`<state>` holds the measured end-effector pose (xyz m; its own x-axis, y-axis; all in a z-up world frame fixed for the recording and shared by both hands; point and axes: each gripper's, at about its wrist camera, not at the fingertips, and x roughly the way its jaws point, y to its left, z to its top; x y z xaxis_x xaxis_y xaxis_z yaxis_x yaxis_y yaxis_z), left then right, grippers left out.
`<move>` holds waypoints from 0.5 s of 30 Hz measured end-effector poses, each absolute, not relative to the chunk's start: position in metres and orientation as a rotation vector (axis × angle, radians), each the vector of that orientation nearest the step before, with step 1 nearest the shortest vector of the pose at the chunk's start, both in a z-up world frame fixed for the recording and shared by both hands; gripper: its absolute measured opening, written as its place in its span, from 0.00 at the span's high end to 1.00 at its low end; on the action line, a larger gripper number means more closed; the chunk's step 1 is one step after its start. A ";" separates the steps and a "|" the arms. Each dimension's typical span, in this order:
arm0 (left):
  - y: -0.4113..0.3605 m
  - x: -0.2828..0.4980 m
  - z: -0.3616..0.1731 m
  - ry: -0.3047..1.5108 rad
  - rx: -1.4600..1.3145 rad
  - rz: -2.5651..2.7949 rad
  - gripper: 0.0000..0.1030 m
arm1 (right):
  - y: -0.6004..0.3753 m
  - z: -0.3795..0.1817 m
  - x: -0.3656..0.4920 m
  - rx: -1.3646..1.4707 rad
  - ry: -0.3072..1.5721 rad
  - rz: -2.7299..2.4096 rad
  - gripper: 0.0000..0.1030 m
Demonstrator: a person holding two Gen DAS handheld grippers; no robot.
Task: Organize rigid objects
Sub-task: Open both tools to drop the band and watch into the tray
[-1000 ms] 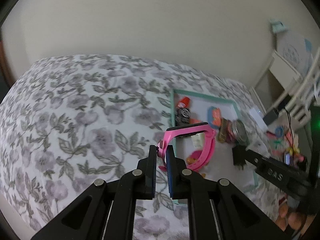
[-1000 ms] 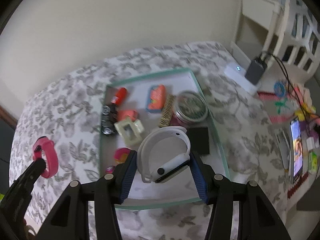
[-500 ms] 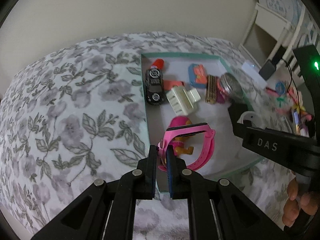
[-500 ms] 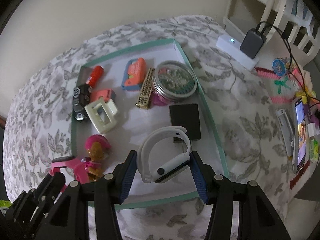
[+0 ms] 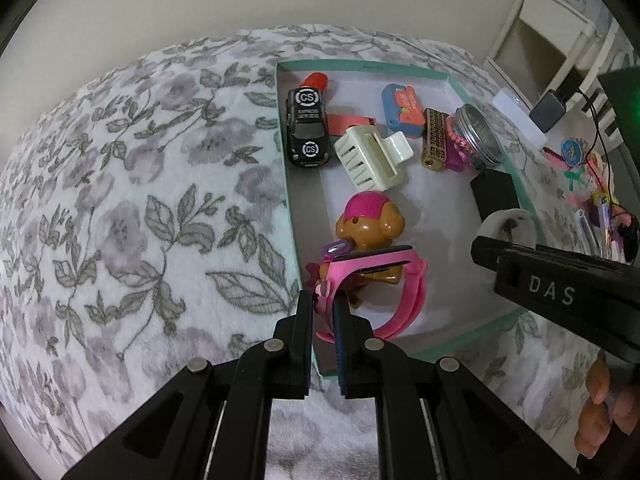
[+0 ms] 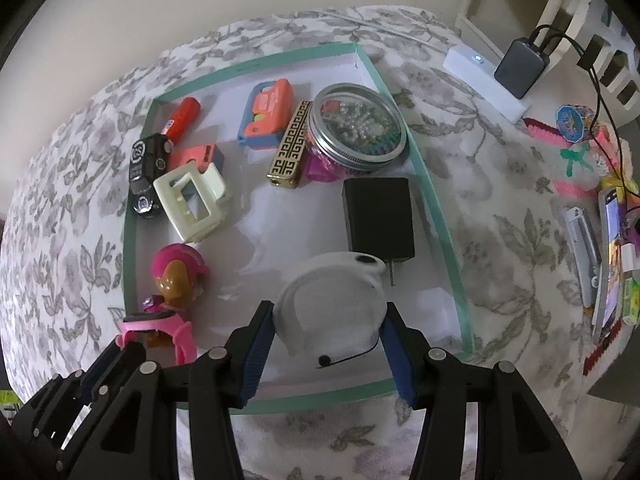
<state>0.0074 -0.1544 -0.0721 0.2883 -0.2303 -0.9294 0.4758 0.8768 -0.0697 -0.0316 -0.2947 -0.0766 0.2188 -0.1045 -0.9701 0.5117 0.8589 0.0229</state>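
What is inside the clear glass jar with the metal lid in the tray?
Through the lid of the clear glass jar, pale pearl-like beads and some coloured ones show; pink contents show through its side. What lies deeper or at the bottom is covered. The jar sits in the teal-rimmed tray.

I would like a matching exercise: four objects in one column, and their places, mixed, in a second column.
1. pink watch
2. white watch
3. toy car
4. black charger

a. lies against the tray's right wall
b. held in the right gripper
c. lies against the tray's left wall
d. held in the left gripper

Pairs: 1-d, 2-b, 3-c, 4-a
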 end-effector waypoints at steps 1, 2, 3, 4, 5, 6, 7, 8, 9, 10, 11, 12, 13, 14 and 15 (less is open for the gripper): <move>-0.156 0.006 -0.072 1.189 0.247 -0.483 0.90 | -0.294 -0.077 -0.031 0.372 1.289 -0.440 0.46; -0.158 0.005 -0.073 1.190 0.258 -0.490 0.90 | -0.293 -0.077 -0.031 0.370 1.290 -0.439 0.46; -0.160 0.005 -0.074 1.190 0.266 -0.494 0.90 | -0.293 -0.077 -0.031 0.369 1.290 -0.439 0.46; -0.161 0.004 -0.074 1.190 0.277 -0.497 0.90 | -0.292 -0.077 -0.031 0.366 1.289 -0.439 0.45; -0.163 0.003 -0.075 1.190 0.288 -0.499 0.90 | -0.292 -0.076 -0.031 0.365 1.289 -0.439 0.45; -0.164 0.002 -0.076 1.190 0.296 -0.502 0.90 | -0.292 -0.077 -0.031 0.366 1.289 -0.438 0.45; -0.164 0.001 -0.076 1.188 0.302 -0.503 0.90 | -0.292 -0.077 -0.031 0.365 1.289 -0.438 0.45; -0.165 0.001 -0.076 1.187 0.306 -0.504 0.90 | -0.292 -0.077 -0.031 0.364 1.291 -0.438 0.45; -0.165 0.001 -0.075 1.186 0.308 -0.505 0.90 | -0.293 -0.077 -0.030 0.363 1.292 -0.438 0.45; -0.165 0.001 -0.075 1.185 0.308 -0.504 0.90 | -0.292 -0.077 -0.030 0.362 1.293 -0.438 0.45; -0.165 0.002 -0.076 1.187 0.303 -0.503 0.87 | -0.292 -0.077 -0.030 0.362 1.293 -0.438 0.45; -0.165 0.002 -0.076 1.190 0.298 -0.503 0.85 | -0.293 -0.077 -0.030 0.361 1.292 -0.439 0.45; -0.164 0.003 -0.076 1.194 0.289 -0.508 0.81 | -0.292 -0.076 -0.030 0.360 1.292 -0.440 0.45; -0.164 0.004 -0.076 1.200 0.275 -0.519 0.77 | -0.292 -0.076 -0.030 0.360 1.292 -0.439 0.45; -0.164 0.004 -0.076 1.203 0.267 -0.525 0.75 | -0.292 -0.076 -0.030 0.360 1.292 -0.439 0.45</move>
<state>0.0042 -0.1640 -0.0758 0.2601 -0.2432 -0.9344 0.5192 0.8512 -0.0770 -0.0299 -0.2924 -0.0762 0.2134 -0.1106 -0.9707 0.5038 0.8637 0.0123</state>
